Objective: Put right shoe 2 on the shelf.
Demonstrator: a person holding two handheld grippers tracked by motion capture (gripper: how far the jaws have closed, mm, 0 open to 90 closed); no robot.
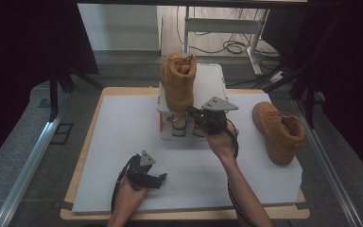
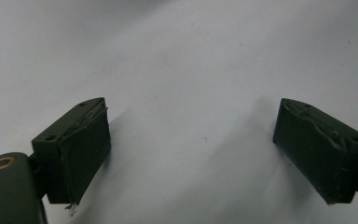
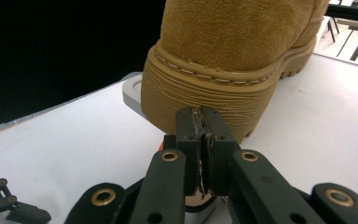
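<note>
One tan boot (image 3: 233, 51) heel just ahead of closed, empty right tongs (image 3: 204, 122), left tongs (image 2: 191, 144) wide open, empty, well apart

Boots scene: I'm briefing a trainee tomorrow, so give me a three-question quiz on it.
1. How many boots are in the high view?
2. True or false: the left gripper is open over bare white board.
3. The right gripper is: A) open, B) shut at the heel of the boot on the tray, C) holding the lying boot.

Key: 1) two; 2) true; 3) B
</note>
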